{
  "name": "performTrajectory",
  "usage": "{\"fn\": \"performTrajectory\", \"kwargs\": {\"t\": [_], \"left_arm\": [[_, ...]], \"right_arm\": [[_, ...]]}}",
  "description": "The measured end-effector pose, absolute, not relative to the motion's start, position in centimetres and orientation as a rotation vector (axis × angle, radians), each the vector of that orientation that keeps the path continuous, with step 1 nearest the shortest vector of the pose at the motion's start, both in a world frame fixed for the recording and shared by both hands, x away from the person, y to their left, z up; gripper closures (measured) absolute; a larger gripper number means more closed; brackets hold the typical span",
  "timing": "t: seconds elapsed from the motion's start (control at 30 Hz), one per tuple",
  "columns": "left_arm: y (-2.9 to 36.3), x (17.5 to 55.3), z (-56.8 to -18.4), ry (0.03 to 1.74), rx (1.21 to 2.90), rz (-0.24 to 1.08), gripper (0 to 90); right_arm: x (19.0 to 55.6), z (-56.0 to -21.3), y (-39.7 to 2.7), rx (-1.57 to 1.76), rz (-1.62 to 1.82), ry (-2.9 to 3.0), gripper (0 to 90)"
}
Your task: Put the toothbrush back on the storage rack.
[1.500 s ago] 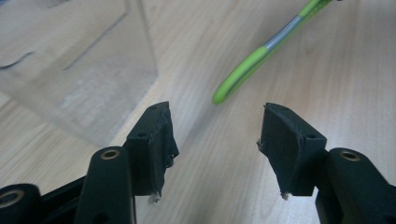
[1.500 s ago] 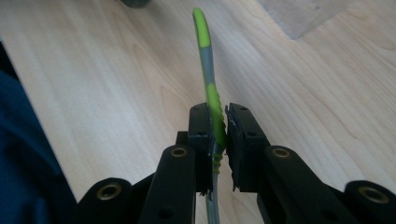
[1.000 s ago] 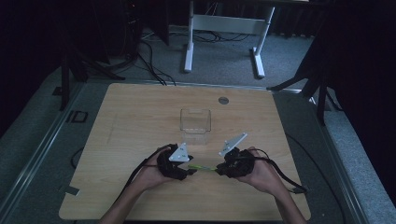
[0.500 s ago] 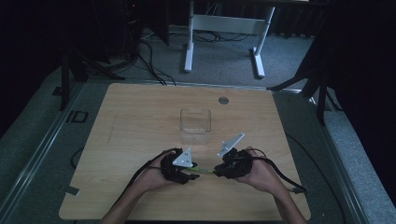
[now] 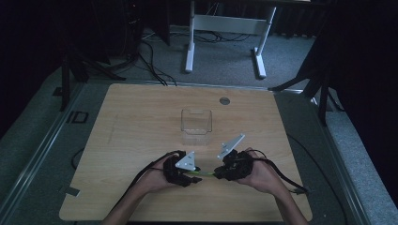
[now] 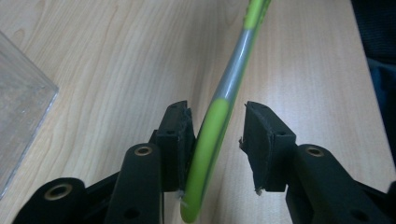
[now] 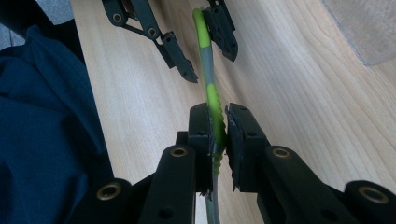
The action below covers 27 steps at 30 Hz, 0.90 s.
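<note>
A green and grey toothbrush (image 5: 202,174) hangs level just above the wooden table (image 5: 141,122), between my two grippers near the front edge. My right gripper (image 7: 218,122) is shut on one green end of it (image 7: 211,100). My left gripper (image 6: 220,119) faces it from the other side, and its jaws have just been closing around the other green end (image 6: 212,126). One pad (image 6: 180,128) touches the handle while the other (image 6: 264,135) stands apart from it. From above, the left gripper (image 5: 190,176) and right gripper (image 5: 220,174) point at each other.
A clear plastic box (image 5: 196,123) stands empty in the middle of the table, just beyond the grippers. A small round grey disc (image 5: 224,100) sits near the far edge. Cables trail from both grippers toward the front.
Both hands have drifted slightly toward the table's front edge with the toothbrush still between them. The right gripper keeps its hold.
</note>
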<state>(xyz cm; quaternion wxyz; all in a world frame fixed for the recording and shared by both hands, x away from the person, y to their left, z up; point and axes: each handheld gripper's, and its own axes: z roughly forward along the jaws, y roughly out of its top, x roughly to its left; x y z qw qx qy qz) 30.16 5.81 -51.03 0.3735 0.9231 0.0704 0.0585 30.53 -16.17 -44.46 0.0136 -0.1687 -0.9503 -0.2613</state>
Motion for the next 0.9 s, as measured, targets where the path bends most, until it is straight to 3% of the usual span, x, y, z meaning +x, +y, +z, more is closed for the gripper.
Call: {"fn": "performTrajectory", "kwargs": {"t": [0.57, 0.9], "left_arm": [[5.56, 29.83, -51.25, 0.108, 2.391, 0.122, 78.0], [5.40, 29.73, -51.22, 0.109, 2.397, 0.127, 80.2]], "right_arm": [[30.53, -44.67, -16.11, -0.490, -0.758, -2.949, 79.2], [31.19, -44.76, -16.35, -0.566, -0.819, -2.983, 64.5]]}}
